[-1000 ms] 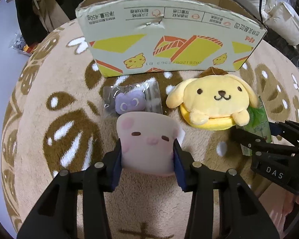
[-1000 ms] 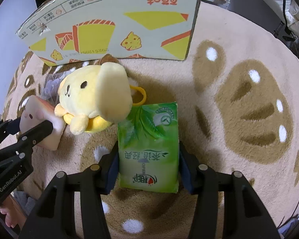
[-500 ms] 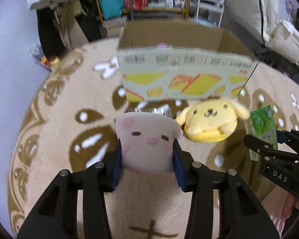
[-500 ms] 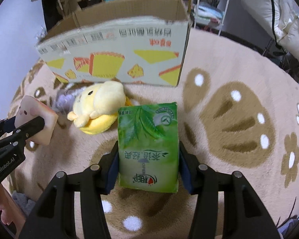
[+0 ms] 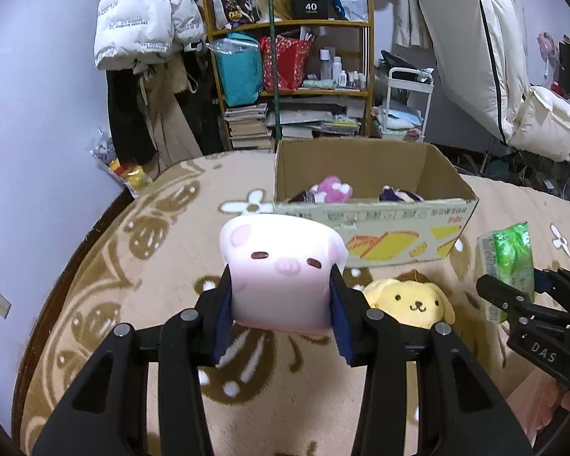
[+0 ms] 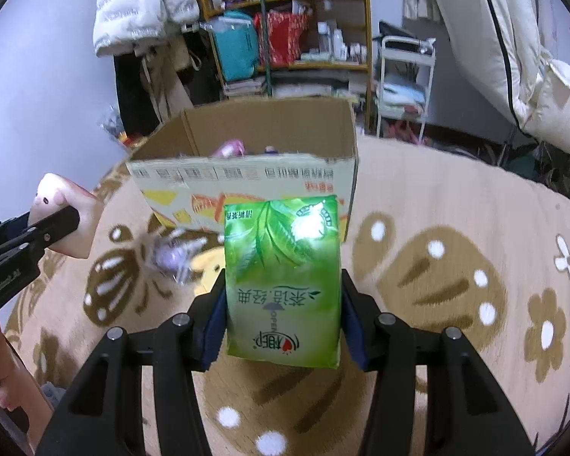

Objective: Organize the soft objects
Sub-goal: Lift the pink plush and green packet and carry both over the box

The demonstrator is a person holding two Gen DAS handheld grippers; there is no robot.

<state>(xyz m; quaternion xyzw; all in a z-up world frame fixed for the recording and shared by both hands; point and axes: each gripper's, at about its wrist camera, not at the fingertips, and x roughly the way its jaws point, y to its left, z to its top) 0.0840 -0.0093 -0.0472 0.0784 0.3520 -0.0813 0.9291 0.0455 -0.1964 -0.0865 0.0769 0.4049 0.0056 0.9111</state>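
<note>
Cluttered room: wooden shelf unit (image 5: 288, 57) with bags, books and bottles against the far wall, white padded coats (image 5: 144, 11) hanging at left. Floor covered by a beige rug (image 5: 106, 285) with brown and white flower pattern.

My left hand-held gripper (image 5: 281, 315) is closed on a pink pig plush (image 5: 279, 266): blue pads press both its sides, face toward the camera, plush lifted clear of the rug.

My right hand-held gripper (image 6: 283, 326) is clamped on a green tissue pack (image 6: 283, 277), pads on its two long sides, print upside down to the camera, pack held above the rug. From the left wrist view the same pack (image 5: 511, 262) shows at the right edge, in the black fingers.

Open cardboard box (image 5: 372, 205) stands on the rug beyond both held items. Inside it: a pink plush (image 5: 332, 190) and a dark item I cannot identify.

Yellow dog plush (image 5: 410, 302) lies on the rug in front of the box, between the two grippers. A small purple toy in clear wrapping (image 6: 171, 256) lies just beside it, blurred.
</note>
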